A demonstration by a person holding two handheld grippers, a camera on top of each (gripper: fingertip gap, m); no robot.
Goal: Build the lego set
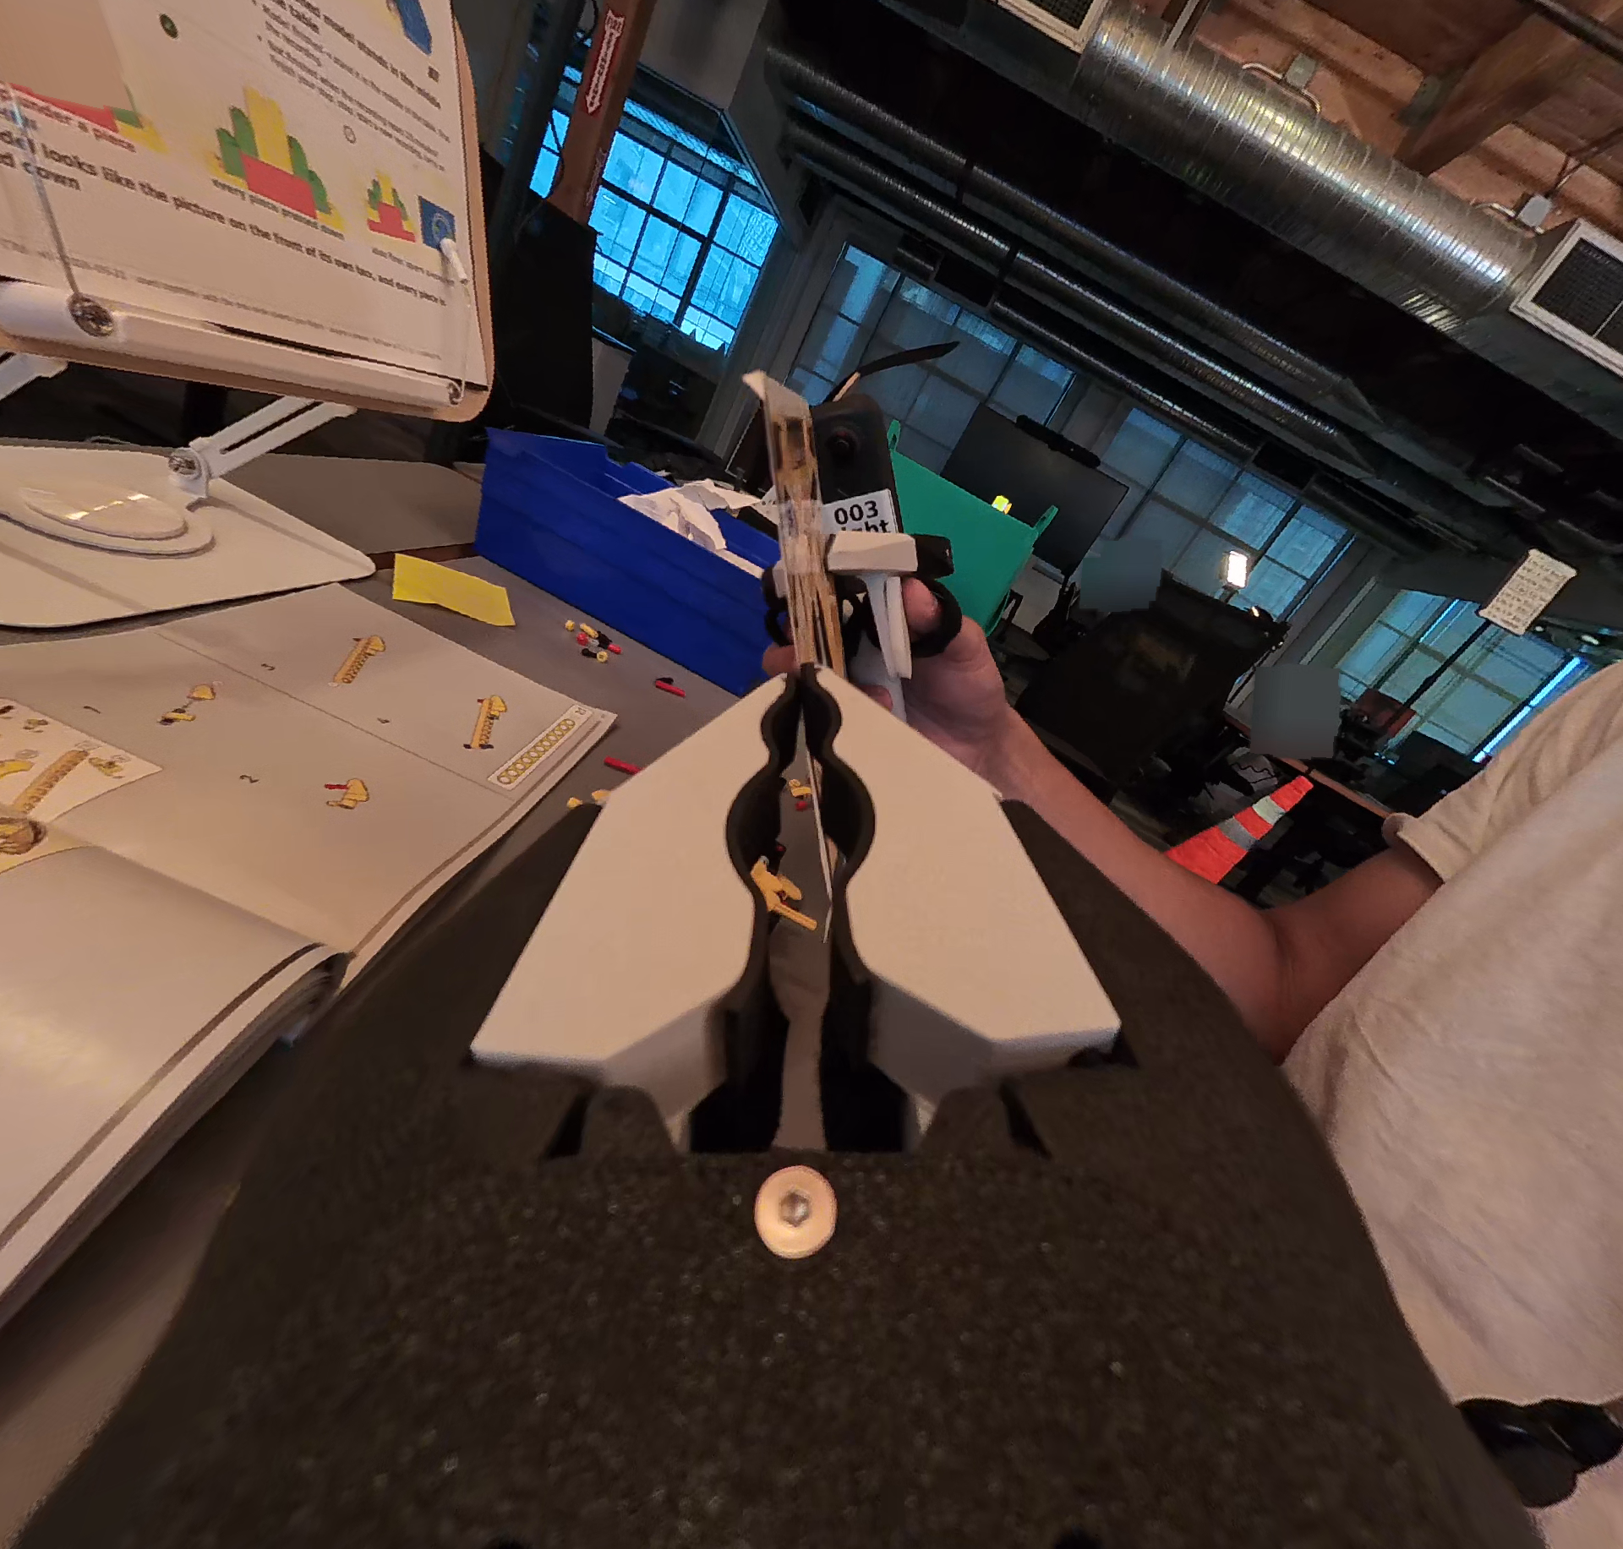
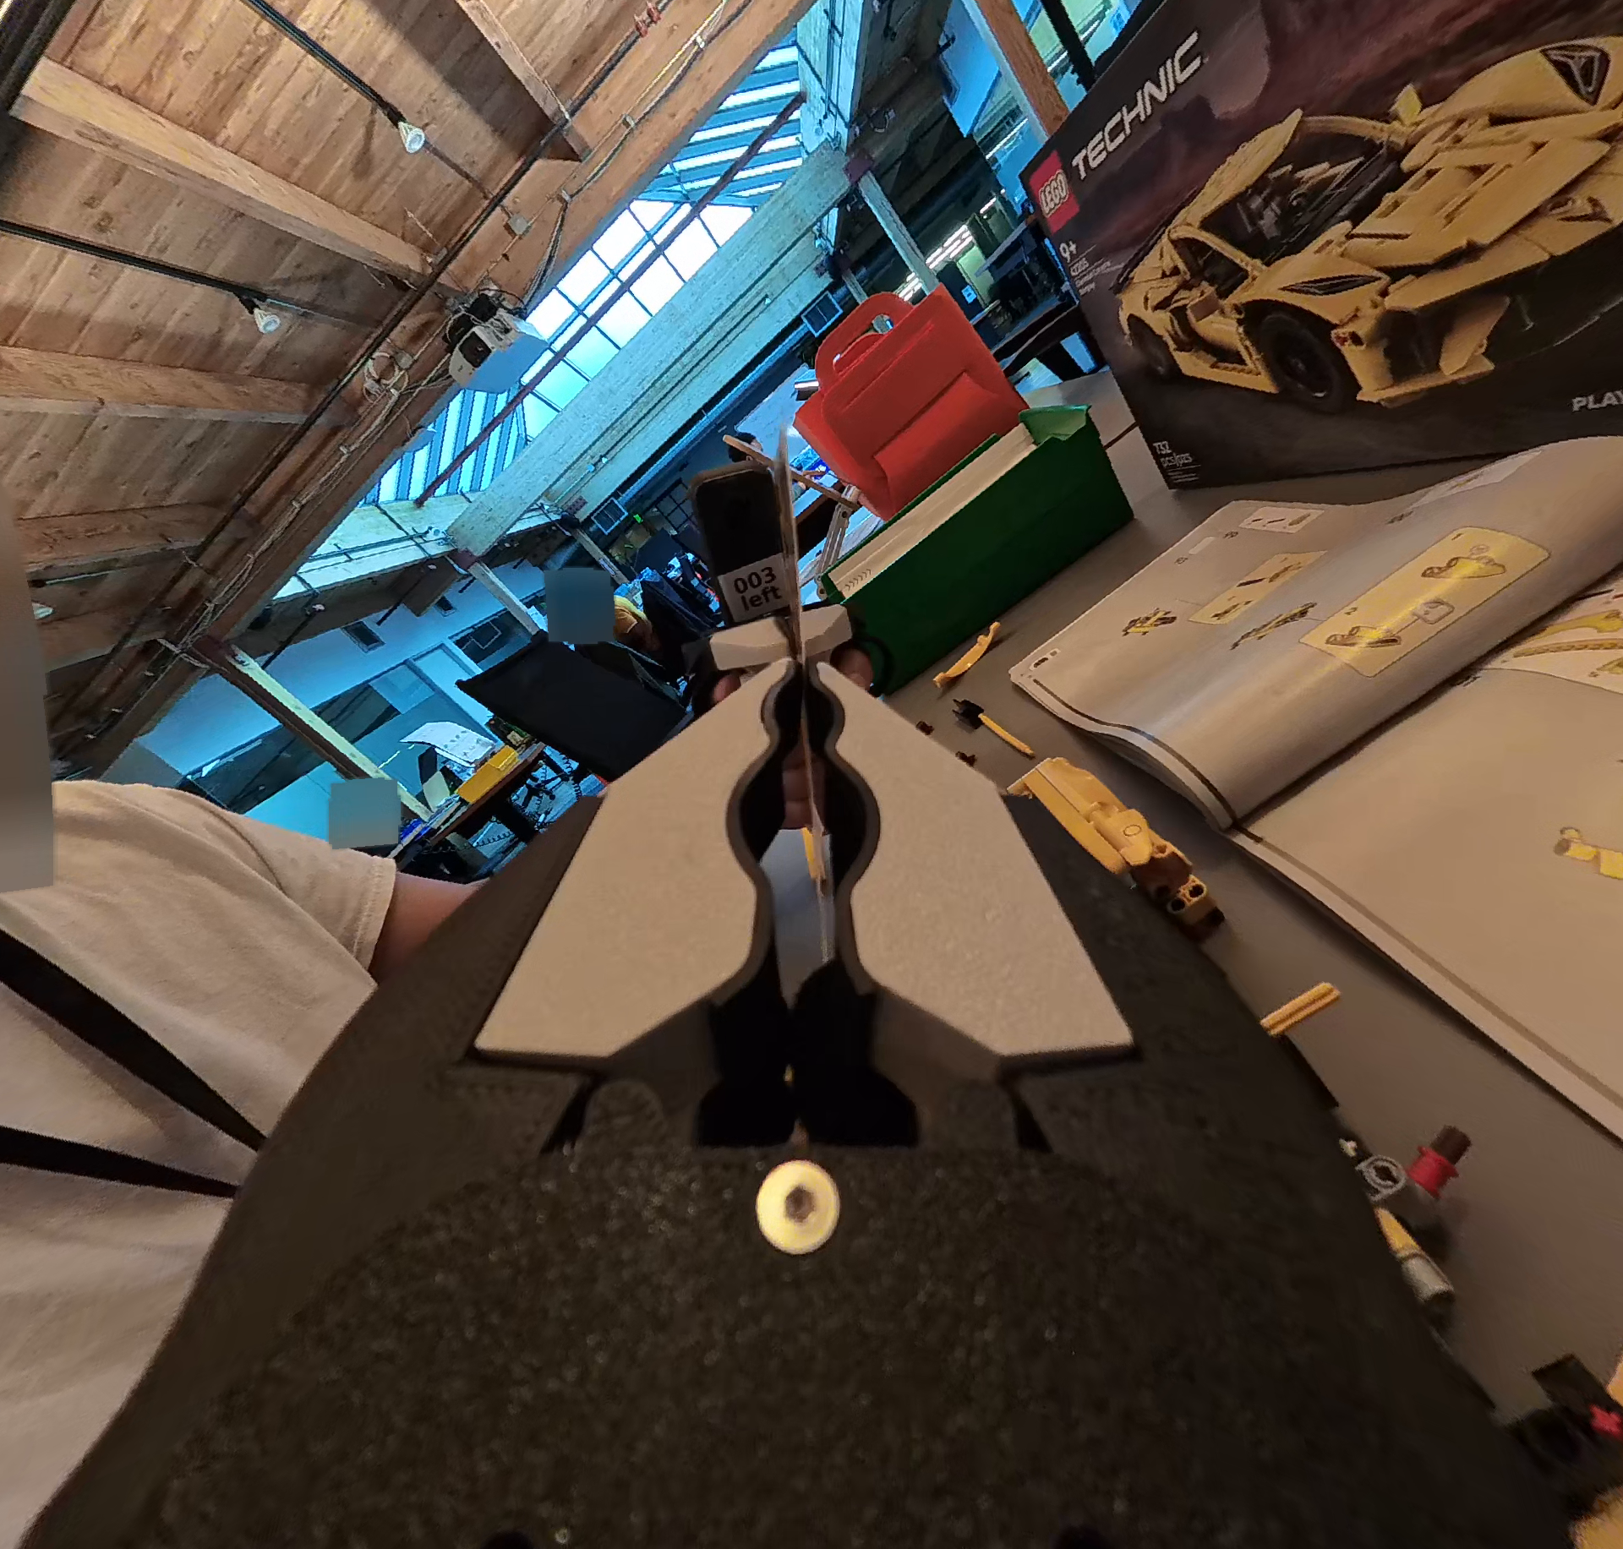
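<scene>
A thin flat sheet [image 1: 795, 497], seen edge-on, runs between both grippers. My left gripper [image 1: 804, 681] is shut on one end of it, with the jaws pressed together at the tips. My right gripper [image 2: 799, 673] is shut on the same sheet [image 2: 788, 523] from the opposite side. Each gripper faces the other: the right one [image 1: 865, 559] shows in the left wrist view, held by a hand, and the left one [image 2: 773, 620] shows in the right wrist view. Both are raised above the grey table. A partly built yellow assembly [image 2: 1115, 831] lies by the open instruction booklet [image 2: 1317, 673].
Small loose yellow, red and black pieces [image 1: 593, 639] lie scattered on the table. A blue bin [image 1: 615, 550], a green bin [image 2: 966, 559] and a red bin [image 2: 905, 401] stand at the back. The set's box [image 2: 1361, 234] stands behind the booklet. A page stand [image 1: 246, 146] is on the left. Across from one pair of fingers to the other is roughly 9 centimeters.
</scene>
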